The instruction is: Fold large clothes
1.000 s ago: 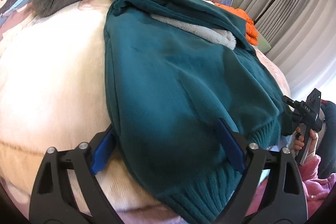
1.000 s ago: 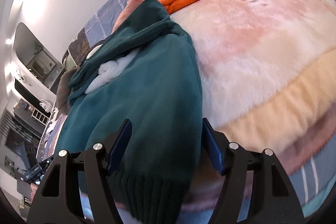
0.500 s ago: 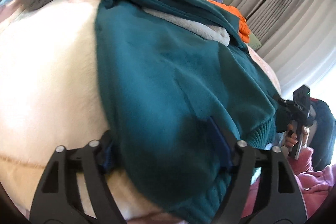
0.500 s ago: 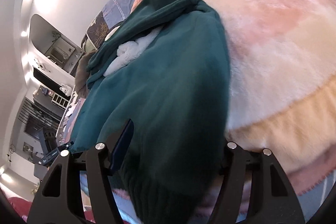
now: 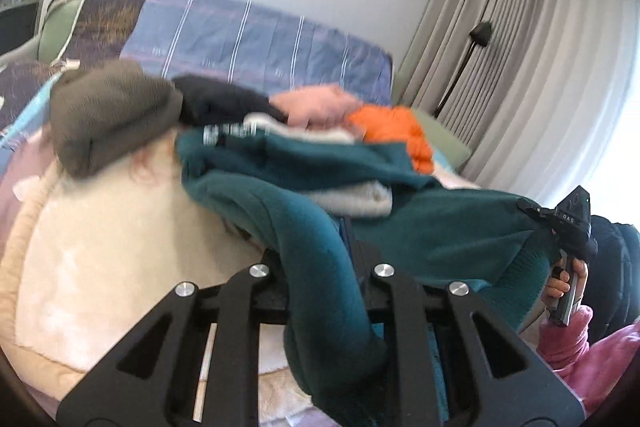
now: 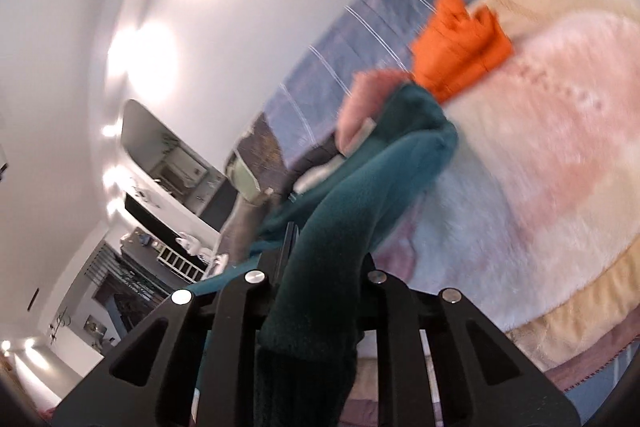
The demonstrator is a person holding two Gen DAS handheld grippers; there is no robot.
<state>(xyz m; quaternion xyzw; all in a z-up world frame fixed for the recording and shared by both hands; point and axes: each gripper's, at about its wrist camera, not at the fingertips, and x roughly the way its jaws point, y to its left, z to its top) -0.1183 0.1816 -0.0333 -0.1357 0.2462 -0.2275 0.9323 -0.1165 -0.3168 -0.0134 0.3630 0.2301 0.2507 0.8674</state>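
- While the left gripper (image 5: pixel 320 247) looks over the bed (image 5: pixel 100 259), its jaws are closing and they pinch a fold of the green sweater (image 5: pixel 312 227)
- From that pinch the sweater hangs down between the black arms and stretches back onto the fluffy blanket, where it lies bunched up
- Off to the side, a hand (image 5: pixel 566 277) in a pink sleeve (image 5: pixel 568 339) holds the right gripper, with sweater cloth at its tip
- Behind the sweater sit a grey top (image 5: pixel 108 115) and an orange jacket (image 5: pixel 396 131)
- Seen from the right gripper (image 6: pixel 324 251), its jaws are closing too, pinching another part of the sweater (image 6: pixel 360 195), which runs up from the blanket (image 6: pixel 540 147)
- Just behind it lies the orange jacket (image 6: pixel 460 47)
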